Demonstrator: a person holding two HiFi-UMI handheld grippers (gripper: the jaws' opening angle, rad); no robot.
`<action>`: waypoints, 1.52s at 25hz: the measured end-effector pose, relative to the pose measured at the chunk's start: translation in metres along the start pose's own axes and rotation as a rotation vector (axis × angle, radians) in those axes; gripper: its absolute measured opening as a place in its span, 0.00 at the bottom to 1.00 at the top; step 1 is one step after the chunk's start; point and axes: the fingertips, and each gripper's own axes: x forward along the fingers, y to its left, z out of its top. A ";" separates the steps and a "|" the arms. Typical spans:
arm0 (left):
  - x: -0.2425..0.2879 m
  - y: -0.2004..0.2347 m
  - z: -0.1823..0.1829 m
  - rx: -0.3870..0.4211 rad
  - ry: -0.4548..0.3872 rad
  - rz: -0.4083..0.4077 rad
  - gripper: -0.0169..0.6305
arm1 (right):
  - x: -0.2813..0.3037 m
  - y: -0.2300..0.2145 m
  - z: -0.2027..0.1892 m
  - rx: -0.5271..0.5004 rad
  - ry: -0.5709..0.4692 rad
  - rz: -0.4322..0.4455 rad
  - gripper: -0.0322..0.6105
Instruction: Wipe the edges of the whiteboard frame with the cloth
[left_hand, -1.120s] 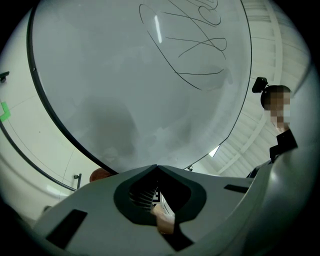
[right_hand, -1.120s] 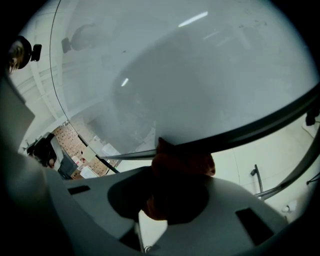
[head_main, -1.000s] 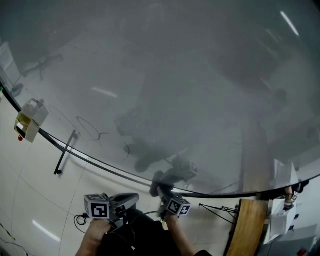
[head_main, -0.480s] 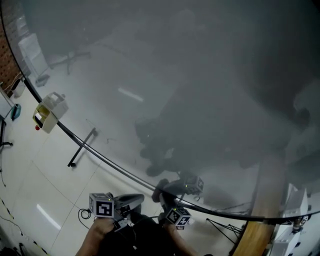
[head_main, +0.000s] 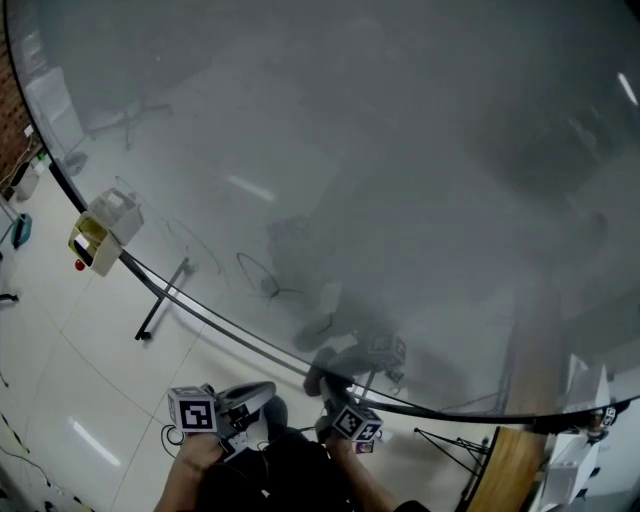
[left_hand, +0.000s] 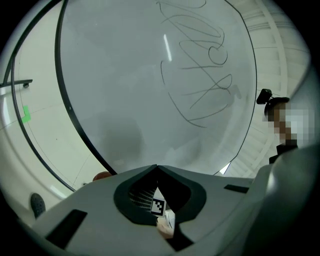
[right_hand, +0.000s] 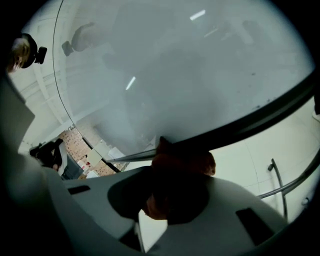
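Right gripper (right_hand: 172, 150) clamped on cloth (right_hand: 187, 161); best keep it pressed along the frame (right_hand: 260, 117); left gripper (left_hand: 156, 168) closed, empty.

The whiteboard (head_main: 400, 150) is pale grey with thin dark scribbles, its frame (head_main: 230, 332) black. The cloth (right_hand: 182, 162) is orange-brown; the marker cube (head_main: 193, 412) is white with black squares.

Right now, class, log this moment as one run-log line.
right gripper: jaws shut on cloth, cloth at whiteboard frame edge | left gripper: jaws shut, empty, off frame
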 end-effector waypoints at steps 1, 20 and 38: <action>-0.011 0.002 0.006 -0.006 -0.014 -0.009 0.01 | 0.005 0.006 -0.002 0.000 -0.006 -0.007 0.17; -0.149 0.018 0.072 -0.040 -0.095 -0.088 0.01 | 0.082 0.080 -0.026 -0.003 -0.040 -0.074 0.17; -0.113 0.042 0.131 0.006 -0.034 0.006 0.01 | 0.120 0.121 -0.035 -0.125 0.049 0.080 0.17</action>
